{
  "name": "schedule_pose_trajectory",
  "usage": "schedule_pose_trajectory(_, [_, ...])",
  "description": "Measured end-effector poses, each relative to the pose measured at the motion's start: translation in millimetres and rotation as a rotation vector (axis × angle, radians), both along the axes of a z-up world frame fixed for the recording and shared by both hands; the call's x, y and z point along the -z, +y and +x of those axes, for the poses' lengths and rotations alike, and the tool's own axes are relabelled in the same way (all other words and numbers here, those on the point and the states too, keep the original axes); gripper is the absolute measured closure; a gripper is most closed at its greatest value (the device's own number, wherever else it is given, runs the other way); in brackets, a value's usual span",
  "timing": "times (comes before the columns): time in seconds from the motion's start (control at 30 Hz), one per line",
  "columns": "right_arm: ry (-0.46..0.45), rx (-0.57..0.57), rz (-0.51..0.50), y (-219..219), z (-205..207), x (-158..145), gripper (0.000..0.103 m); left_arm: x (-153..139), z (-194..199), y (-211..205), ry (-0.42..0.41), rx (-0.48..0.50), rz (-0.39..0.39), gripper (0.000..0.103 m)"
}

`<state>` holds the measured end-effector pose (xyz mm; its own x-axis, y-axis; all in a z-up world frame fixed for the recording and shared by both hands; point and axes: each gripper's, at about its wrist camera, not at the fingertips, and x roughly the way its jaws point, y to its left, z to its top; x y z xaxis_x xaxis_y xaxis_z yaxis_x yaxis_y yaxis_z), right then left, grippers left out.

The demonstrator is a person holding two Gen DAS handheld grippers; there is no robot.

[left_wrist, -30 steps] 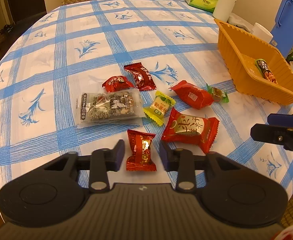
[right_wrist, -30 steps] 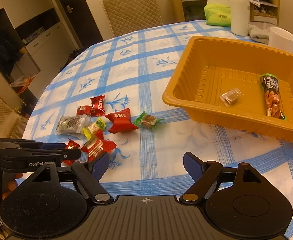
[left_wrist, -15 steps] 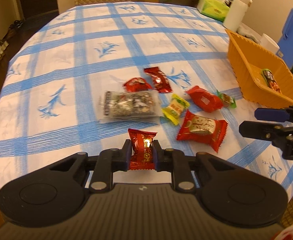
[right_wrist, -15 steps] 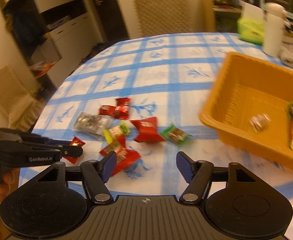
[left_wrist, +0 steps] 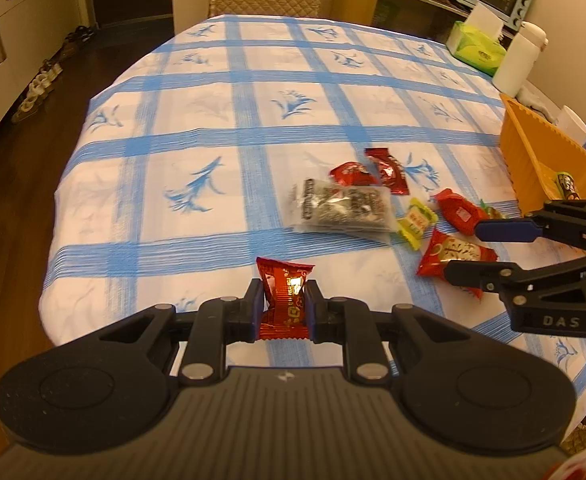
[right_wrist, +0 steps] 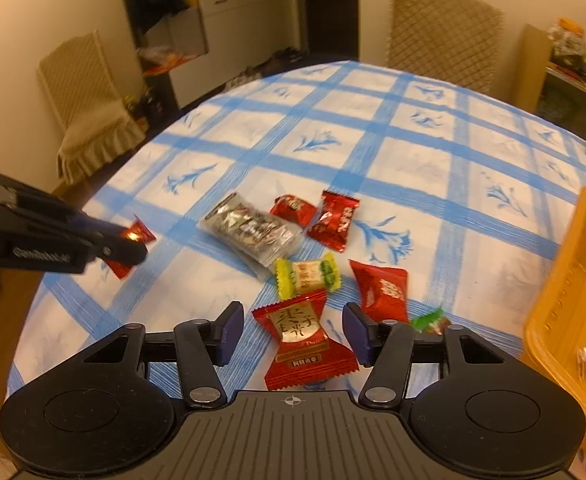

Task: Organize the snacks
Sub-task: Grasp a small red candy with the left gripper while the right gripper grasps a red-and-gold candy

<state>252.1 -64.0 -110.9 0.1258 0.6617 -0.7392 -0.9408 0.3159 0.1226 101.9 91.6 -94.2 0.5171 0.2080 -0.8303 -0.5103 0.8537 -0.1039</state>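
Observation:
My left gripper (left_wrist: 283,306) is shut on a small red candy packet (left_wrist: 285,298) and holds it above the table's near edge; it also shows in the right wrist view (right_wrist: 131,240). My right gripper (right_wrist: 293,334) is open, its fingers either side of a large red candy with gold print (right_wrist: 303,342), which also shows in the left wrist view (left_wrist: 455,254). More snacks lie on the cloth: a clear nut-bar pack (right_wrist: 249,232), a yellow candy (right_wrist: 307,276), several red packets (right_wrist: 385,290) and a green candy (right_wrist: 429,320). The orange basket (right_wrist: 573,300) stands at the right.
A blue-checked tablecloth (left_wrist: 253,148) covers the round table. A green tissue box (left_wrist: 479,48), a white bottle (left_wrist: 517,60) and a white cup (left_wrist: 573,128) stand at the far right. Chairs stand around the table. The basket holds a dark snack bar (left_wrist: 567,184).
My left gripper shut on the small red packet and lifted it off the cloth. My right gripper swung left from the basket to over the large red candy.

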Motion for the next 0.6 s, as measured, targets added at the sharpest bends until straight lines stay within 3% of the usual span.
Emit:
schedule_pose_trajectory(0.27, [-0.010, -0.028, -0.055, 10, -1, 12, 0.070, 0, -14, 6, 0.001, -0.028, 0.000, 0.084])
schedule_pose_trajectory(0.6, [0.009, 0.021, -0.034, 2, -4, 10, 0.077, -4, -16, 3, -0.006, -0.016, 0.006, 0.084])
